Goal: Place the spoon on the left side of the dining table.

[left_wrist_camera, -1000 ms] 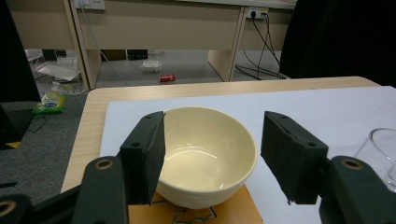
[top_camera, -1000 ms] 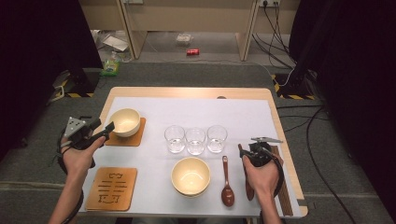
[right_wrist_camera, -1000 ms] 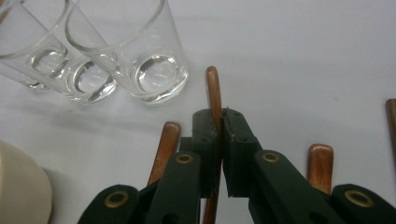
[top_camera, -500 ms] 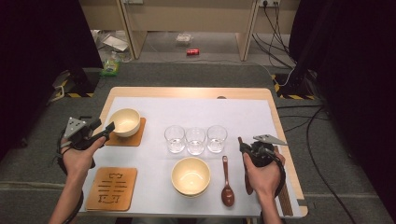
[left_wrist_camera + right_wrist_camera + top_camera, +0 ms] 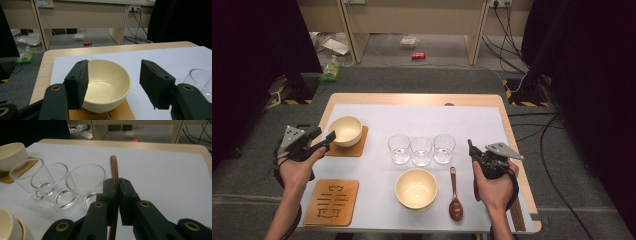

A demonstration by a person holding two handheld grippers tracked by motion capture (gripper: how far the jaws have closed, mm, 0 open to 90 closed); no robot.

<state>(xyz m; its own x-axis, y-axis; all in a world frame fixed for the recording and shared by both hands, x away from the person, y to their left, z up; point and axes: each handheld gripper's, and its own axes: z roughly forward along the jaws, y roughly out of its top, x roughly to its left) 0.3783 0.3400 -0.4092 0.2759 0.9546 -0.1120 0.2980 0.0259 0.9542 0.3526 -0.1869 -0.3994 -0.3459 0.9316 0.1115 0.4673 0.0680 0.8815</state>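
Near the table's right edge (image 5: 511,145), right tongs (image 5: 117,202) clamp a spoon handle (image 5: 114,167) (glasses (image 5: 85,183) beside).

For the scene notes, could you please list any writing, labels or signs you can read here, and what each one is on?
No text here can be read.
Empty wooden coaster: a cut-out, character-like pattern, not legible as a word.
Green packet on the floor: print too blurred to read.
Red can on the floor: label too small to read.

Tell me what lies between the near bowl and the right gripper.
In the high view, a brown spoon lies on the white sheet between the near bowl and the right gripper.
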